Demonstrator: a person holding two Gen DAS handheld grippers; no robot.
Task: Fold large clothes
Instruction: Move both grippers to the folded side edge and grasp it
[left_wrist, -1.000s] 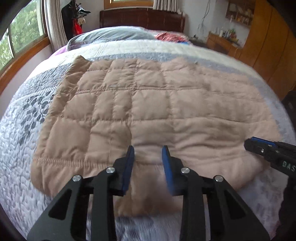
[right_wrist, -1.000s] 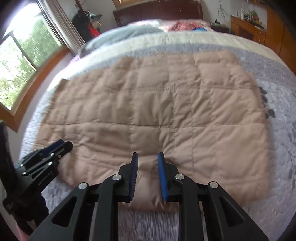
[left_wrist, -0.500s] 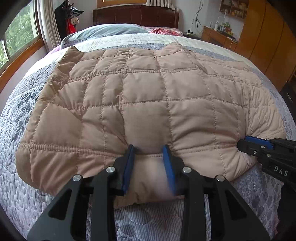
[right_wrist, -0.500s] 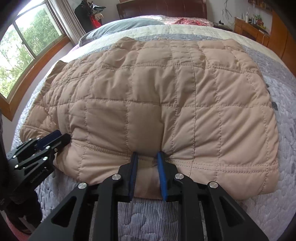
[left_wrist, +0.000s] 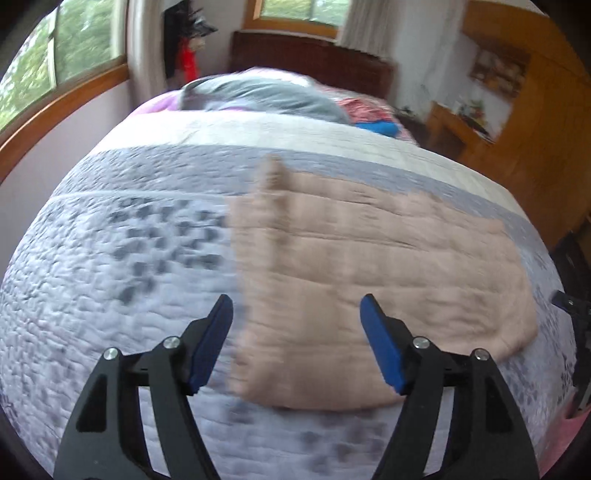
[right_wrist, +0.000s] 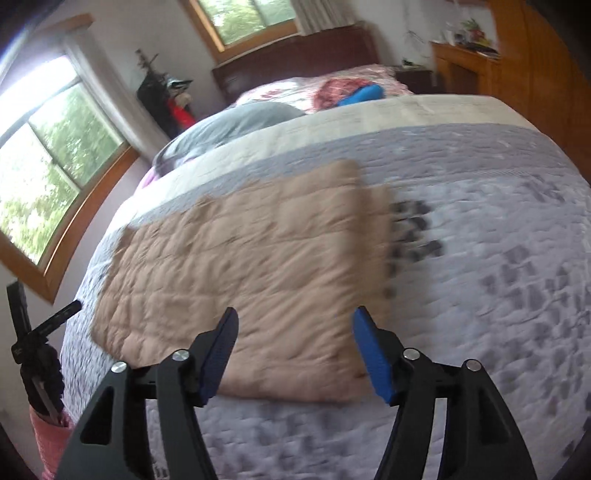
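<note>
I see the tan quilted padded garment (left_wrist: 369, 273) lying folded into a rough rectangle on the grey-and-white quilted bedspread (left_wrist: 110, 258), with nothing resting on top of it. Both views are motion-blurred, so the stitching and edges of the garment are soft.

My left gripper (left_wrist: 297, 339) is spread wide, its blue-padded fingers (left_wrist: 380, 350) apart and holding nothing; it hangs over the near left corner of the garment, one finger over bare bedspread to the garment's left. My right gripper (right_wrist: 295, 350) is likewise spread and empty, over the garment's near right corner. Whether either touches the cloth I cannot tell.

In the left wrist view the right gripper's black body (left_wrist: 576, 314) shows just past the garment's right edge; in the right wrist view the left gripper's black frame (right_wrist: 37, 332) shows beyond the garment's left edge, above something pink (right_wrist: 48, 435).

Beyond the garment's far edge lie a cream band of the bedspread, then a grey pillow (right_wrist: 236, 122), a red-patterned cloth (right_wrist: 332, 90) with a blue item (right_wrist: 364, 94) on it, and a dark wooden headboard (right_wrist: 295, 55). Wood-framed windows (right_wrist: 55, 166) stand left of the garment, and orange-brown wooden cabinets (left_wrist: 535, 129) to its right.
</note>
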